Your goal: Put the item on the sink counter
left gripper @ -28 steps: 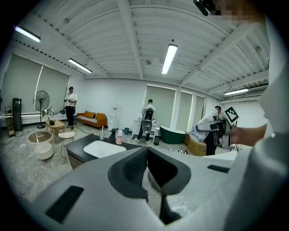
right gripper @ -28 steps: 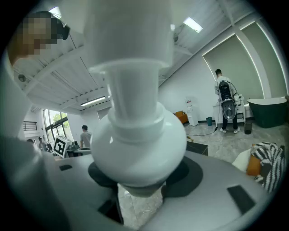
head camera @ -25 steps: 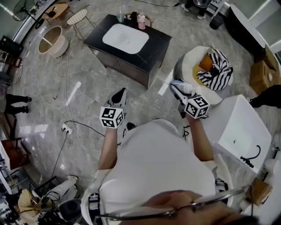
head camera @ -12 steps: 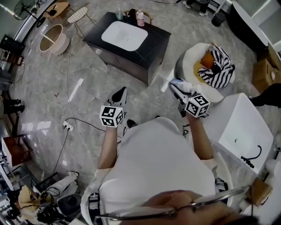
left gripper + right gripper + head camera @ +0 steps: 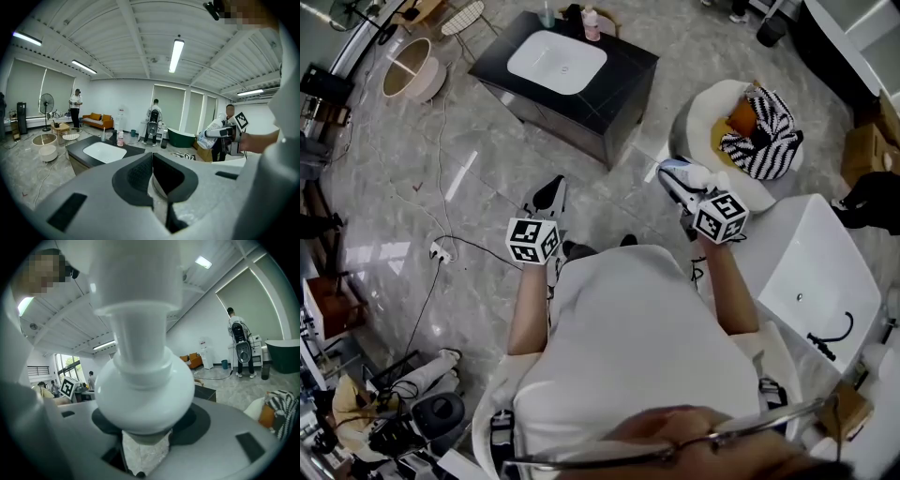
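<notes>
My right gripper (image 5: 673,176) is shut on a white bottle (image 5: 700,176), held out in front of me over the floor. The right gripper view is mostly filled by the bottle's rounded body and neck (image 5: 143,376), which stand upright between the jaws (image 5: 145,430). Held lower on the left, my left gripper (image 5: 549,196) is shut with nothing in it; its pads (image 5: 140,176) meet. The black sink counter (image 5: 623,80) with its white basin (image 5: 556,62) stands ahead, some way off. The same counter (image 5: 77,146) shows in the left gripper view.
Small bottles (image 5: 591,22) stand at the counter's back edge. To the right, a white armchair (image 5: 698,117) holds a striped cushion (image 5: 759,141), and beside it is a white bathtub (image 5: 811,272). Round baskets (image 5: 408,70) and a floor cable with socket (image 5: 441,251) lie left. People stand far off (image 5: 153,121).
The sink counter has slid up and left in the head view as the person moves over the floor. Both grippers keep their pose, and the bottle stays held.
</notes>
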Available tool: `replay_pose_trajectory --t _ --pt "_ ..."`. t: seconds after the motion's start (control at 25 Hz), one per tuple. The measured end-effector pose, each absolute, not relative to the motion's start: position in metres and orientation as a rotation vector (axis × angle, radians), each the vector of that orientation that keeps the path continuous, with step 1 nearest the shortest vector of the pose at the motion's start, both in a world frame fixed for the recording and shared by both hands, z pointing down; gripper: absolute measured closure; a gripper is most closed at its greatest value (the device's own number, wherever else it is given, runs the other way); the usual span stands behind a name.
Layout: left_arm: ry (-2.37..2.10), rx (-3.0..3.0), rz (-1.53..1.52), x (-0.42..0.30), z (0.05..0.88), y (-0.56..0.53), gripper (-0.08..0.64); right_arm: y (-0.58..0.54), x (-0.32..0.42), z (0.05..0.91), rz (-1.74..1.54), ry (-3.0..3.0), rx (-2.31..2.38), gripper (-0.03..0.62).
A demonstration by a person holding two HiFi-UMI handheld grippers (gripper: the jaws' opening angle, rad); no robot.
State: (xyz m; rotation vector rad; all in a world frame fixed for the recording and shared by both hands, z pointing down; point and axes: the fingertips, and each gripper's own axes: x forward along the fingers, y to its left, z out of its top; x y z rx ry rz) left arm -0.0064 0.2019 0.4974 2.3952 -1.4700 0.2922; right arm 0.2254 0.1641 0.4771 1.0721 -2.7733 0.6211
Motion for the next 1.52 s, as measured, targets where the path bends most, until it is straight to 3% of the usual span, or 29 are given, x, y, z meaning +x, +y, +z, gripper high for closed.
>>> replay_pose_trajectory --t 0.64,1.52 --pt "-1.44 2.411 0.298 0.008 0.502 0.167 0.555 0.13 0.227 0.486 0.638 -2.757 1.059 0.342" --pt "-1.203 2.557 0.339 -0.082 0.518 -0.036 0.555 -0.032 0.149 0.494 0.622 -2.611 1.304 0.342"
